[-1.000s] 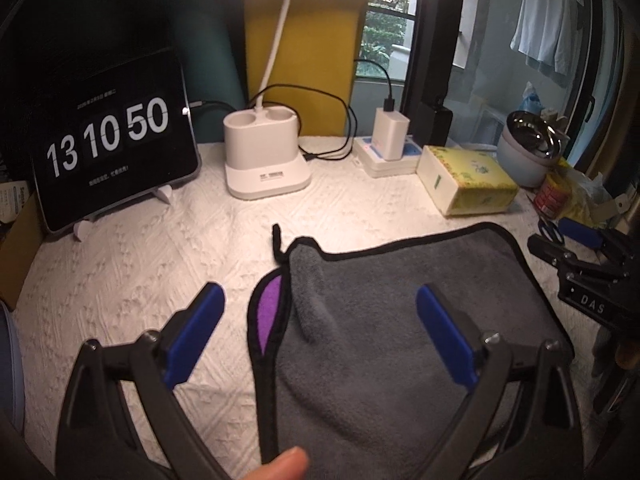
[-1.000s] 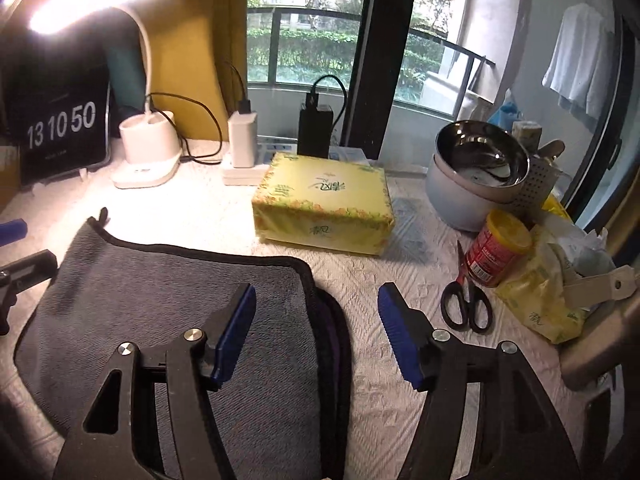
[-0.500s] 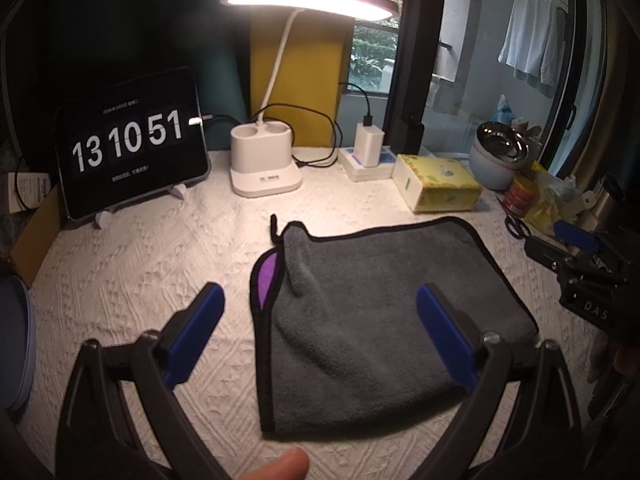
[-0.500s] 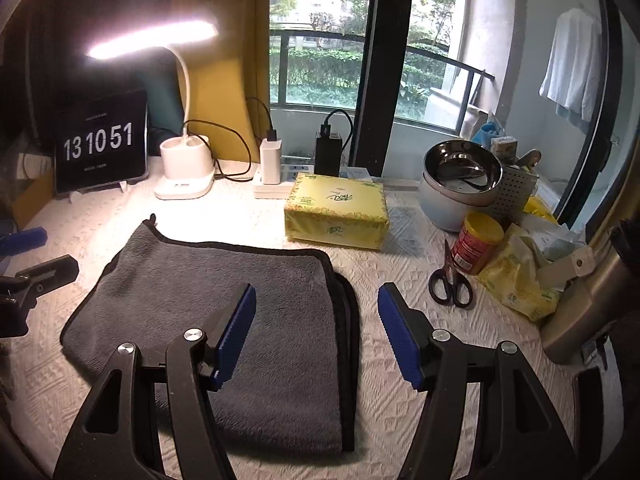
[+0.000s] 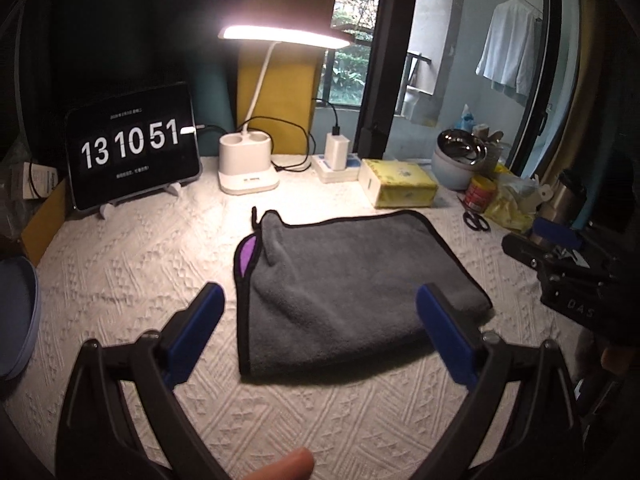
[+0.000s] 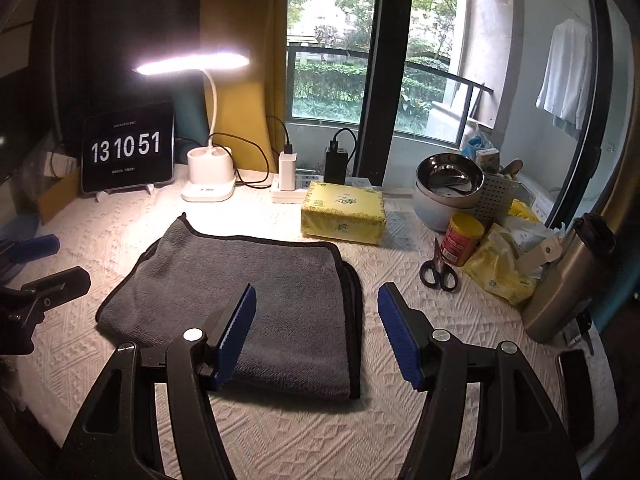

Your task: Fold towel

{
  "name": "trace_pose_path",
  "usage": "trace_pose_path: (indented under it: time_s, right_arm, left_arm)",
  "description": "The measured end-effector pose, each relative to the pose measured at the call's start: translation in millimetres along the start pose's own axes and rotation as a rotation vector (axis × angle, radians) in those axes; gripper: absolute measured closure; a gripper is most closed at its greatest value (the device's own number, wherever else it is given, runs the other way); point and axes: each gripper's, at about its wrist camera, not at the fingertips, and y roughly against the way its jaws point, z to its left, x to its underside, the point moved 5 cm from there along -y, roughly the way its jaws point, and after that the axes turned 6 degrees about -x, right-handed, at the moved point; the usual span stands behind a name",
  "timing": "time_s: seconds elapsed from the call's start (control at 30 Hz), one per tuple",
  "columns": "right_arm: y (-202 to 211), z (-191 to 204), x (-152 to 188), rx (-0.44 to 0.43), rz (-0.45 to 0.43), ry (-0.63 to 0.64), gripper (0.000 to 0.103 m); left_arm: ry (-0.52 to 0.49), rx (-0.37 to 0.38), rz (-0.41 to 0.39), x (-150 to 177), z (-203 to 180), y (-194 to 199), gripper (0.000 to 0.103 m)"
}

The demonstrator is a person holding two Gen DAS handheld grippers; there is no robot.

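A grey towel [image 5: 344,280] with black edging lies folded flat on the white textured table cover; a purple underside shows at its left edge. It also shows in the right wrist view [image 6: 248,300]. My left gripper [image 5: 320,320] is open and empty, held above and in front of the towel. My right gripper [image 6: 316,320] is open and empty, above the towel's near right corner. The right gripper also appears at the right edge of the left wrist view [image 5: 560,264].
At the back stand a tablet clock [image 5: 132,152], a lit desk lamp [image 5: 248,168], a charger [image 5: 336,152] and a yellow tissue box [image 6: 344,212]. On the right are scissors [image 6: 438,268], a red can [image 6: 462,240], bowls [image 6: 448,184] and a steel flask [image 6: 568,276].
Both grippers have pulled back and up from the towel, so more of the table shows. The towel lies still and folded. Both grippers stay open.
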Motion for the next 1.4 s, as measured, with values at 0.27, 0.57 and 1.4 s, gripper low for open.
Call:
trace_pose_path:
  time_s: [0.27, 0.57, 1.4]
  right_arm:
    - [33, 18, 5, -0.011, -0.039, 0.012, 0.036]
    - [71, 35, 14, -0.022, -0.087, 0.027, 0.036]
    - [199, 73, 73, -0.021, -0.249, 0.001, 0.036]
  left_arm:
    - [0.004, -0.002, -0.032, 12, 1, 36, 0.005]
    - [0.003, -0.017, -0.091, 29, 0, 73, 0.005]
    - [0.044, -0.074, -0.377, 88, 11, 205, 0.005]
